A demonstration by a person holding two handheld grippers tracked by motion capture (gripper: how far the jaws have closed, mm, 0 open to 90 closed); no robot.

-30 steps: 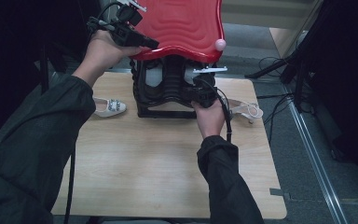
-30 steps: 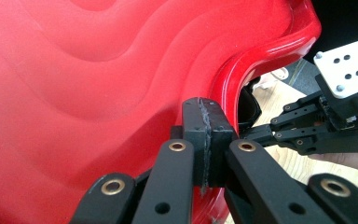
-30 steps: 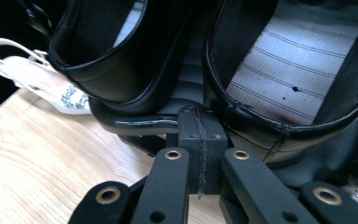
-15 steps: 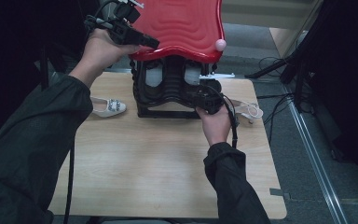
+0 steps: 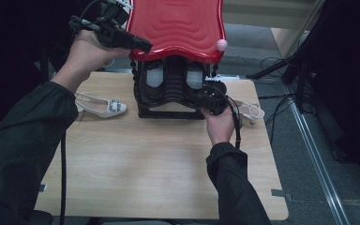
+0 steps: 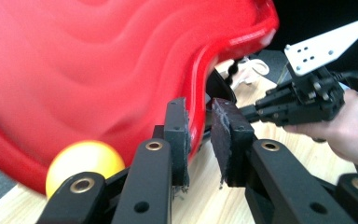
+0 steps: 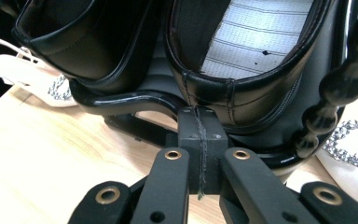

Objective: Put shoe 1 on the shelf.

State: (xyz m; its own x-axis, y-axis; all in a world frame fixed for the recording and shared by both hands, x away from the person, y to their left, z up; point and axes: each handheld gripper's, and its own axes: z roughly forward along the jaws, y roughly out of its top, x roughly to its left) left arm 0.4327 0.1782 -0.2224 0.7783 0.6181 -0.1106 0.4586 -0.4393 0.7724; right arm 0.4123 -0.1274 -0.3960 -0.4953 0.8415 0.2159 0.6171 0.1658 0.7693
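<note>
A black rack (image 5: 168,93) stands at the far middle of the wooden tabletop (image 5: 136,168), with a wavy red lid (image 5: 176,26) tipped up above it. The left hand-held gripper (image 5: 143,46) is raised at the lid's near left edge; in the left gripper view its jaws straddle the red rim (image 6: 198,93), one pad (image 6: 177,135) inside the lid and the other outside, with a narrow gap showing beside the rim, so I cannot tell whether they pinch it. A yellow ball (image 6: 85,163) sits at the lid's edge in that view, and a pale pink ball (image 5: 221,45) at its right corner in the high view.

Inside the rack stand two black shoes (image 7: 256,51), heels toward the person; the right one shows a grey striped insole (image 7: 261,32). The right hand-held gripper (image 5: 201,99) is low at the rack's right front, held by the right hand (image 5: 220,124). In the right gripper view its jaws are pressed together with nothing between them, the tips just below the heel of the right shoe and close to the rack's curved black bar (image 7: 121,100). A beaded black post (image 7: 331,98) rises beside it.

A white shoe with a sparkly buckle (image 5: 102,105) lies on the tabletop left of the rack, and another white shoe (image 5: 251,110) lies to its right, near the right gripper's cable (image 5: 236,126). Dark cables (image 5: 281,101) run over the floor at the right.
</note>
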